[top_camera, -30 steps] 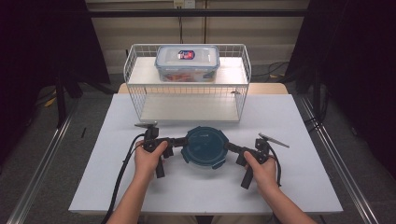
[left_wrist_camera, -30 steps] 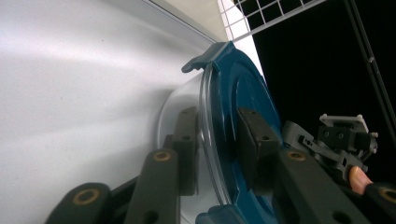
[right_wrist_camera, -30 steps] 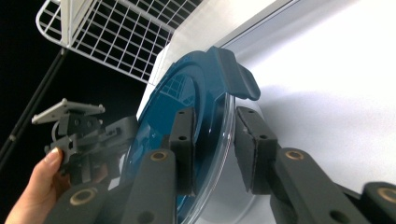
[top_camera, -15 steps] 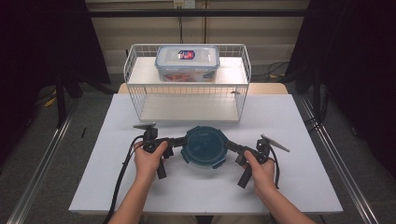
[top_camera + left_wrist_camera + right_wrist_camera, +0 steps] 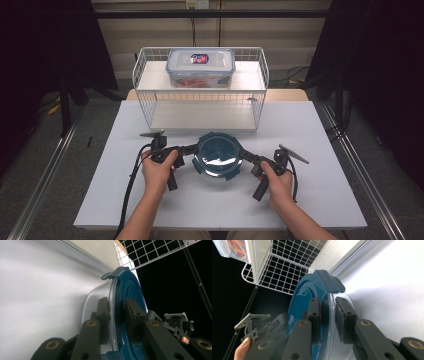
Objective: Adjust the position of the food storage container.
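- Near the front middle of the white desk (image 5: 310, 200), a round container (image 5: 218, 156) with a dark blue lid and clear body is seen in the high view, resting between the two tools.
- At 9 o'clock of the container, the left tool (image 5: 192, 149) is held in the person's left hand (image 5: 159, 167), and its tips meet the container's edge.
- At 3 o'clock of the container, the right tool (image 5: 245, 155) is held in the right hand (image 5: 278, 182), and its tips meet the opposite edge.
- Seen in the left gripper view, the left tool (image 5: 117, 315) is clamped on the container (image 5: 130, 287): one pad lies on the clear wall and the other on the blue lid, with the rim pinched between them.
- Seen in the right gripper view, the right tool (image 5: 328, 315) is likewise clamped on the container (image 5: 302, 296), one pad on the blue lid and one on the clear wall; its jaws have just been closing on that rim.
- A lid tab is seen standing out at the container's far edge in both gripper views.
- At 12 o'clock of the container, a white wire shelf rack (image 5: 145, 100) is set at the back of the desk, close to the container but apart from it.
- On the rack's top shelf, a clear lidded box (image 5: 201, 67) with a red label is placed, well apart from the container.
- A black cable (image 5: 131, 185) is seen trailing from the left tool toward the desk's front edge.
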`<control>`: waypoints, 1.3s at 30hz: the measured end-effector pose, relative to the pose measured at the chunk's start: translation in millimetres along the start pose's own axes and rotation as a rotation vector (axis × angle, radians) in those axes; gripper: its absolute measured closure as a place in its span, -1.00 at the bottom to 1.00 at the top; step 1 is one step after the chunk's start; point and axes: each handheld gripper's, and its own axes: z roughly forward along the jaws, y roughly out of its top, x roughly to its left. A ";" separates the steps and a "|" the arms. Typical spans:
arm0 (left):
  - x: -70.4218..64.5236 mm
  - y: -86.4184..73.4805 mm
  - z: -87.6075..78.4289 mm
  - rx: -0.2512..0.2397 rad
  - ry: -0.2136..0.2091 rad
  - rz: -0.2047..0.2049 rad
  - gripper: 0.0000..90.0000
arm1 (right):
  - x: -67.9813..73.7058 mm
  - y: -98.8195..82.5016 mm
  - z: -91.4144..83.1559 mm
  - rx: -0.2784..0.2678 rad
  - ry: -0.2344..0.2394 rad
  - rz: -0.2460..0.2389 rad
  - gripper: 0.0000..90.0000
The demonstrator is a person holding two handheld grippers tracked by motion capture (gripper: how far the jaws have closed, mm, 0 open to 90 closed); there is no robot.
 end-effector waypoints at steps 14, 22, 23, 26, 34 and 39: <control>11.1 -0.8 1.9 -0.012 0.008 -0.059 0.67 | 0.8 4.2 9.5 0.002 -0.008 -0.013 0.67; 14.1 -2.5 1.9 -0.017 0.003 -0.060 0.66 | -0.2 3.2 12.3 -0.004 -0.005 -0.013 0.66; 14.4 -2.8 1.8 -0.019 0.000 -0.062 0.66 | 0.3 2.5 11.4 -0.003 -0.001 -0.011 0.65; 15.8 -4.3 1.8 -0.031 -0.012 -0.076 0.65 | 1.2 -0.4 6.7 0.019 -0.002 -0.004 0.63; 16.8 -6.0 2.6 -0.029 -0.024 -0.078 0.53 | 1.3 -2.8 5.2 0.030 -0.007 -0.021 0.60; 18.2 -6.7 2.0 -0.016 -0.019 -0.089 0.55 | 2.1 -2.4 4.8 0.029 -0.006 -0.013 0.64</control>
